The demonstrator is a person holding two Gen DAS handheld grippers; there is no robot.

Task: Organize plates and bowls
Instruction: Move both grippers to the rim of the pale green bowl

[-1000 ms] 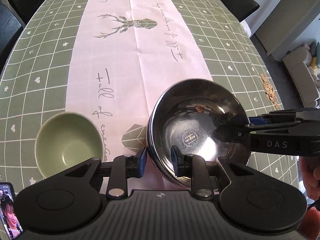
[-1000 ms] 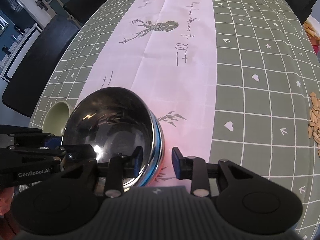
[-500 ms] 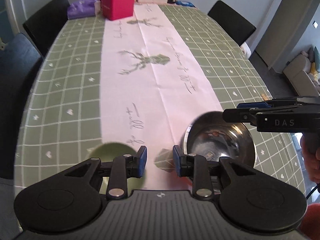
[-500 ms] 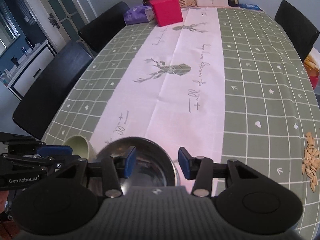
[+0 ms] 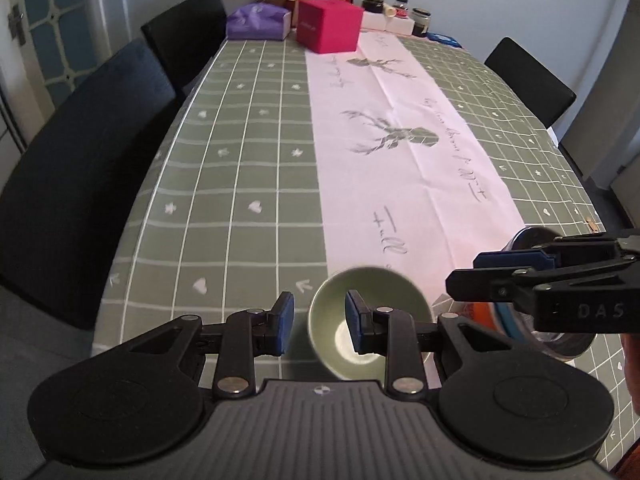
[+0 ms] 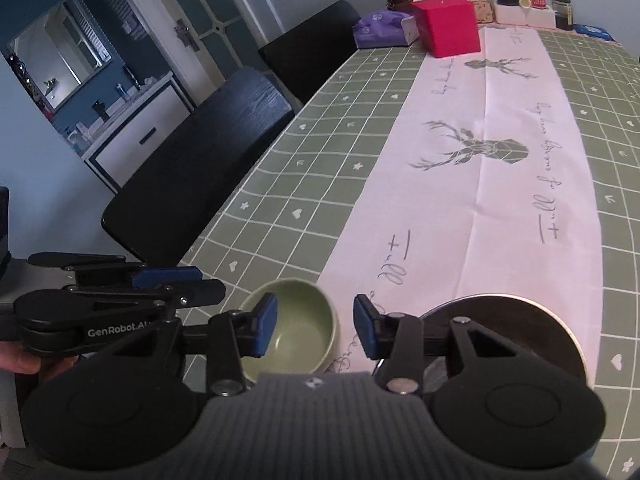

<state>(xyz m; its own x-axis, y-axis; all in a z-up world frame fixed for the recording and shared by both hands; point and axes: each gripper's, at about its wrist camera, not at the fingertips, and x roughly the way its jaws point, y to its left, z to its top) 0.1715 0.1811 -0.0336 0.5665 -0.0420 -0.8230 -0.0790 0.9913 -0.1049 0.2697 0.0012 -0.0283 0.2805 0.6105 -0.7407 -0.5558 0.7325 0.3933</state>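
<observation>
A small green bowl [image 5: 372, 292] stands upright near the table's front edge; it also shows in the right wrist view [image 6: 296, 312]. My left gripper [image 5: 319, 326] is open and empty, its jaws straddling the bowl's left rim from above. A stack of steel bowls [image 6: 504, 320] sits on the pink runner to the right of the green bowl, mostly hidden by my right gripper in the left wrist view [image 5: 532, 236]. My right gripper [image 6: 316, 330] is open and empty, hovering over the green bowl, with the steel stack behind its right finger.
A red box [image 5: 328, 26], a purple pack [image 5: 258, 20], bottles and jars [image 5: 396, 8] stand at the table's far end. Black chairs [image 5: 72, 152] line the left side, another [image 5: 528, 80] at the right. The table's left edge runs close to the green bowl.
Both grippers let go of the steel bowl stack, lifted and swung left. The green bowl now lies under both grippers; the steel stack is off to the right.
</observation>
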